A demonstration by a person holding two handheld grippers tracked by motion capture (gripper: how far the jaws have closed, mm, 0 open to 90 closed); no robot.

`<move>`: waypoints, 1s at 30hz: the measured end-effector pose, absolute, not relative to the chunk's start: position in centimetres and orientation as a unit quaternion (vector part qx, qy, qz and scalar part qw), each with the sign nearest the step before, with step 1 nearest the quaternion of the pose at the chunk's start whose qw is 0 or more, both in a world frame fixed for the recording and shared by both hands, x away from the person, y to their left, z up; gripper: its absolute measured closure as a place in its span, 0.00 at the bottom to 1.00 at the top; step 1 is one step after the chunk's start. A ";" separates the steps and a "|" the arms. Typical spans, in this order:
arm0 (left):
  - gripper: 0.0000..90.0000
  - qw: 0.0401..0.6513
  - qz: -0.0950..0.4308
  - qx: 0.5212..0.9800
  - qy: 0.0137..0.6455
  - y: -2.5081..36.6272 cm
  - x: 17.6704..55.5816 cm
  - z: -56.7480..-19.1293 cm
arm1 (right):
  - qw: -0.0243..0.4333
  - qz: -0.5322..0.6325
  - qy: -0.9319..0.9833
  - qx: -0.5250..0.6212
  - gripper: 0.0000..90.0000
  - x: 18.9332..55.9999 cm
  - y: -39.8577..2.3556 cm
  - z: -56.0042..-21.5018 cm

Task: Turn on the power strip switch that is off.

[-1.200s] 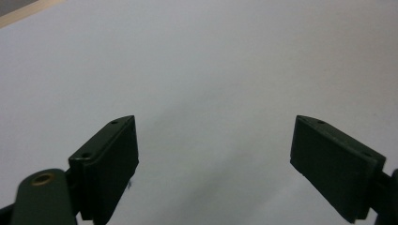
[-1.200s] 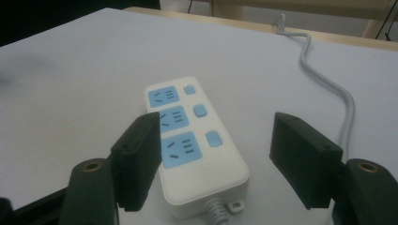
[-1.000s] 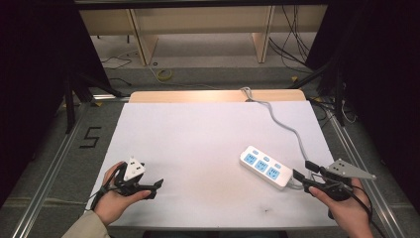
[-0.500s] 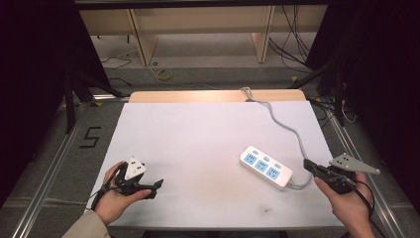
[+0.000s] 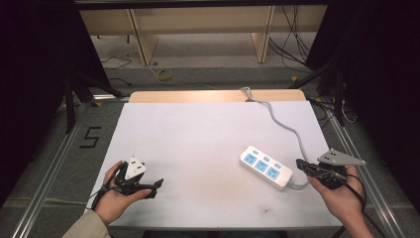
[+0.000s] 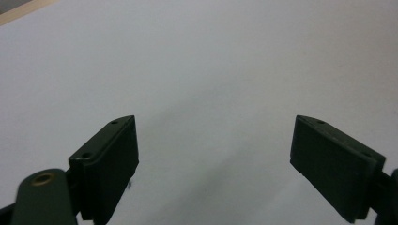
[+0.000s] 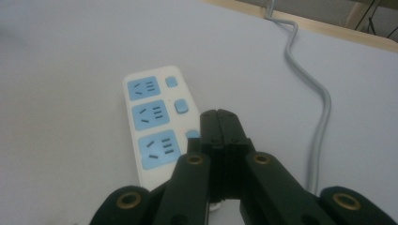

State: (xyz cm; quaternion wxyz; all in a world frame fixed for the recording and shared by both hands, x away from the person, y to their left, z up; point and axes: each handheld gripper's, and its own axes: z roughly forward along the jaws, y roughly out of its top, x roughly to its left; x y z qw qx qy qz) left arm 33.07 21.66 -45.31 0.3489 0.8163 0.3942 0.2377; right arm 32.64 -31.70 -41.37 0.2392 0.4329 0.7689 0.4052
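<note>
Black jaws of the right gripper [image 7: 219,123] stood pressed together w/ nothing between them; they had just been closing. Tips sat just above the near end of the white power strip [image 7: 157,125], beside its nearest blue switch [image 7: 192,135], though contact w/ the switch or casing couldn't be judged. From those tips the strip ran straight ahead & slightly left, long axis roughly in line w/ the gripper, 3 blue sockets in a row. Its grey cord [image 7: 315,112] left the strip's near end & curved off to the table's far edge. In the high view the right gripper [image 5: 306,167] was at the strip's [image 5: 266,166] near-right end, so the right hand was far nearer. Left gripper [image 5: 148,187] lay well apart from the strip, jaws wide open over bare white tabletop [image 6: 211,70], holding nothing. Likely next: a press on that switch w/ the closed tips.
</note>
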 end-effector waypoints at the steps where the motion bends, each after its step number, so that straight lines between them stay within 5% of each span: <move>1: 0.17 0.349 0.238 0.816 0.394 21.6 33.1 -45.3 | 0.238 0.405 0.769 0.433 1.00 32.7 -31.6 -41.3; 30: 0.17 0.350 0.247 0.816 0.389 21.4 33.1 -45.2 | 0.203 0.364 0.807 0.419 1.00 35.2 -29.4 -40.7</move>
